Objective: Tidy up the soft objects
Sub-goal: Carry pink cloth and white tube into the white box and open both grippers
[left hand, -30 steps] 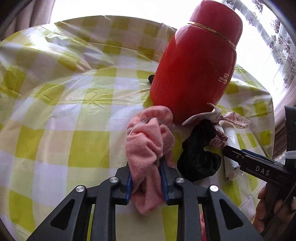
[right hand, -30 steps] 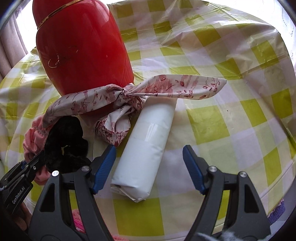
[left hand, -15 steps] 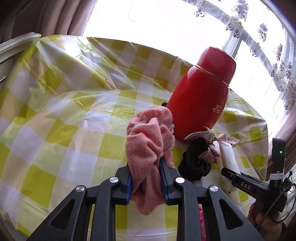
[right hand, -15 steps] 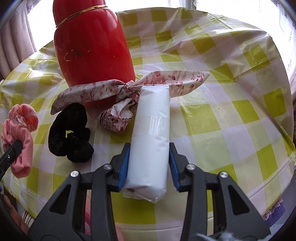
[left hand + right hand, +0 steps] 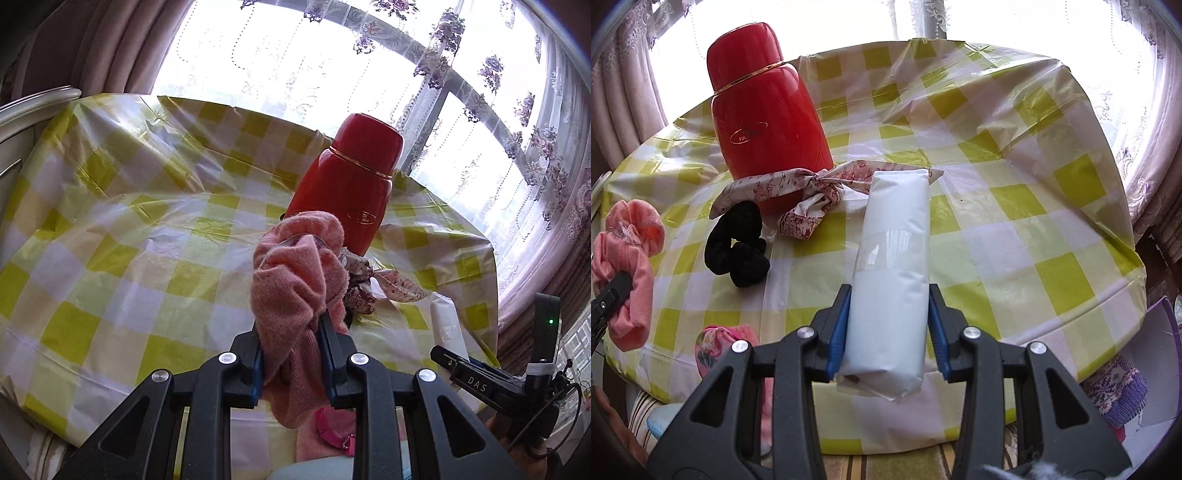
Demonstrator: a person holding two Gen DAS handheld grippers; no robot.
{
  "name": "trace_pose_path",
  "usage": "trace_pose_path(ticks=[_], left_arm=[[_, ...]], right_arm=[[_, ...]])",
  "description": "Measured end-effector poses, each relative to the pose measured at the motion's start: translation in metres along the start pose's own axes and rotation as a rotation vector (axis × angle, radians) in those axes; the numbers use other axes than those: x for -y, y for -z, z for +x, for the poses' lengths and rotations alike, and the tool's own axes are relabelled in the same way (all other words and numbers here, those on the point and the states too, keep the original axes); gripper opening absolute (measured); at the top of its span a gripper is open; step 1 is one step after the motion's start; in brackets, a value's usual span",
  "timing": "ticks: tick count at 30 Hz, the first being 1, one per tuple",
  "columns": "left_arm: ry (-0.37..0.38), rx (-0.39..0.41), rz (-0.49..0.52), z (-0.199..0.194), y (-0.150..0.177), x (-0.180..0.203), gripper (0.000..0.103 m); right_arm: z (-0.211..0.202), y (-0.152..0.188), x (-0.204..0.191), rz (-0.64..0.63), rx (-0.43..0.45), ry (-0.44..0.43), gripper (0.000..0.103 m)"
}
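Note:
My left gripper [image 5: 293, 328] is shut on a pink knitted scrunchie [image 5: 295, 273], held up above the checked table; the same scrunchie [image 5: 628, 266] shows at the left edge of the right wrist view. My right gripper [image 5: 888, 299] is shut on a white plastic-wrapped packet [image 5: 892, 258], lifted off the cloth and seen also as the packet [image 5: 445, 325] low right in the left wrist view. On the table lie a black scrunchie [image 5: 738, 243] and a floral fabric tie [image 5: 812, 192] against a red flask [image 5: 764, 122].
The round table carries a yellow-and-white checked plastic cloth [image 5: 1015, 206]. More pink fabric [image 5: 716, 343] lies at its near edge, and a knitted patterned item [image 5: 1115, 391] sits below the table at right. A curtained window [image 5: 332, 55] stands behind the red flask [image 5: 351, 195].
My right gripper closed on the white packet and lifted it back toward the table's near edge. My left gripper rose and pulled back with the pink scrunchie, so more table and window show.

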State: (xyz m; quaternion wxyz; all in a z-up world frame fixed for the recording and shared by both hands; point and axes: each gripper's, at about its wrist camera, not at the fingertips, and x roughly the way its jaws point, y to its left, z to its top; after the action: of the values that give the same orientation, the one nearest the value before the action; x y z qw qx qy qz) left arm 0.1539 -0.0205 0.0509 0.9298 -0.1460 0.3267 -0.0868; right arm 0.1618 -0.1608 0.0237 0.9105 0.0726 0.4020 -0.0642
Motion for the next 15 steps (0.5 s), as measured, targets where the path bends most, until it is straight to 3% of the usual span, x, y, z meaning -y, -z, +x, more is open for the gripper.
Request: trace_pose_path(ticks=[15], left_arm=[[0.147, -0.064, 0.138, -0.005, 0.029, 0.092, 0.026]], right_arm=[[-0.047, 0.027, 0.072, 0.087, -0.001, 0.106, 0.043]])
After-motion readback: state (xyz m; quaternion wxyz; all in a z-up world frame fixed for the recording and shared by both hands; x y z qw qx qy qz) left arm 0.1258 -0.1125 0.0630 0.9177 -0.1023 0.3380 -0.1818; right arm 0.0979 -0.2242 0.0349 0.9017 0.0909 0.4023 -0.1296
